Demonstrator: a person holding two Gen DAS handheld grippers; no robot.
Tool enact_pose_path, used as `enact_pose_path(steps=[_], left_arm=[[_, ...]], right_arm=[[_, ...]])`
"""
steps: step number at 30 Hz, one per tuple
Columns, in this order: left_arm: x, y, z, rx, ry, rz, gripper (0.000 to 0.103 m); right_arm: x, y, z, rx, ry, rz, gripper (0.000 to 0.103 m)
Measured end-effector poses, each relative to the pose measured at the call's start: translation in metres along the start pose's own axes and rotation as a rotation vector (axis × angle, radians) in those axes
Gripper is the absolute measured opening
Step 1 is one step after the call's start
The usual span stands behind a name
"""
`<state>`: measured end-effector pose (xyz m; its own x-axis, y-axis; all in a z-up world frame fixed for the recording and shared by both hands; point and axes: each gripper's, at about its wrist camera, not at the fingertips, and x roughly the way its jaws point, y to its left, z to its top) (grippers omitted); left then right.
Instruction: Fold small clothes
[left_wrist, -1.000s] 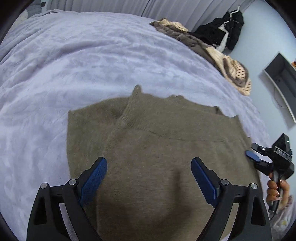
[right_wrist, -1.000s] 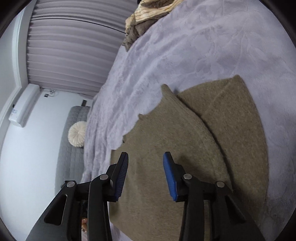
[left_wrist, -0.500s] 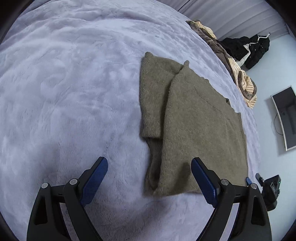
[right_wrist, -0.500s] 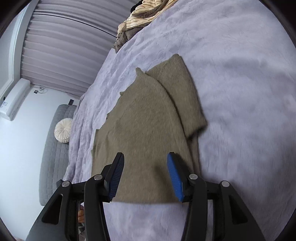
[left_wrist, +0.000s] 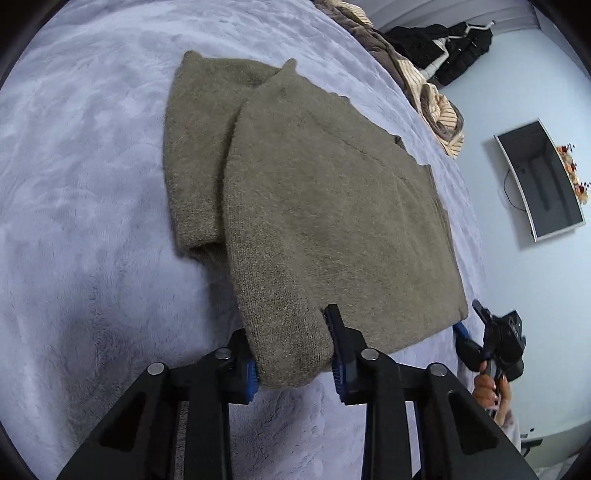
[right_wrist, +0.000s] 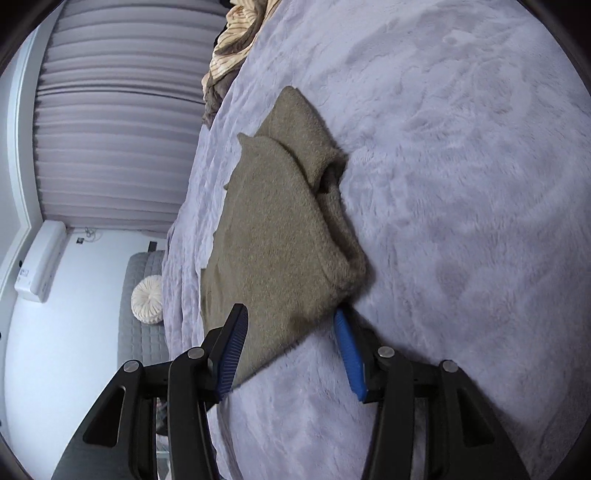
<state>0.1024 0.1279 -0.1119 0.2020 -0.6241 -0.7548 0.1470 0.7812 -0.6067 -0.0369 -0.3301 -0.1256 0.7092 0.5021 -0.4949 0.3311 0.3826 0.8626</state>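
Observation:
An olive-brown knitted sweater (left_wrist: 317, 206) lies flat on the lilac fleece bed cover (left_wrist: 74, 184), with one sleeve folded across its body. My left gripper (left_wrist: 293, 354) has its jaws around the near corner of the sweater's hem, pads against the knit. My right gripper (right_wrist: 290, 349) is partly closed around the other near corner of the sweater (right_wrist: 273, 254), with the cloth between its blue pads (right_wrist: 349, 354). The right gripper also shows at the bed's edge in the left wrist view (left_wrist: 480, 339).
A heap of striped and brown clothes (left_wrist: 424, 92) lies at the far edge of the bed. Black garments (left_wrist: 450, 44) hang on the wall beyond. A wall screen (left_wrist: 539, 181) is at right. A grey sofa with a round cushion (right_wrist: 147, 299) stands past the bed.
Both grippers pulled back from over the sweater, dropped to its near hem and narrowed their jaws onto the two near corners.

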Motion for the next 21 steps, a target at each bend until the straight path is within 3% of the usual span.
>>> enact_pose_path(steps=[1,2,7,11,14,18,21], left_arm=[[-0.005,-0.006,0.002,0.033,-0.008,0.011,0.028],[-0.012,-0.012,0.003,0.067,-0.015,0.022,0.028],[-0.022,-0.024,-0.003,0.195,0.000,0.103,0.028],[-0.003,0.000,-0.022,0.168,0.047,0.150,0.028],[-0.022,0.007,-0.031,0.137,0.004,0.151,0.028],[-0.049,0.011,-0.039,0.167,-0.048,0.302,0.029],[-0.066,0.023,-0.043,0.096,-0.083,0.282,0.029]], right_arm=[[0.002,-0.001,0.004,0.010,-0.007,0.008,0.039],[0.005,0.003,0.009,0.008,-0.004,-0.015,0.008],[-0.006,0.053,0.015,-0.242,-0.007,-0.125,0.008],[0.004,0.025,0.015,-0.262,0.043,-0.294,0.008],[0.001,0.004,0.014,-0.194,0.036,-0.231,0.008],[-0.008,0.012,0.013,-0.237,0.043,-0.255,0.009],[-0.018,0.016,0.009,-0.224,0.046,-0.229,0.013]])
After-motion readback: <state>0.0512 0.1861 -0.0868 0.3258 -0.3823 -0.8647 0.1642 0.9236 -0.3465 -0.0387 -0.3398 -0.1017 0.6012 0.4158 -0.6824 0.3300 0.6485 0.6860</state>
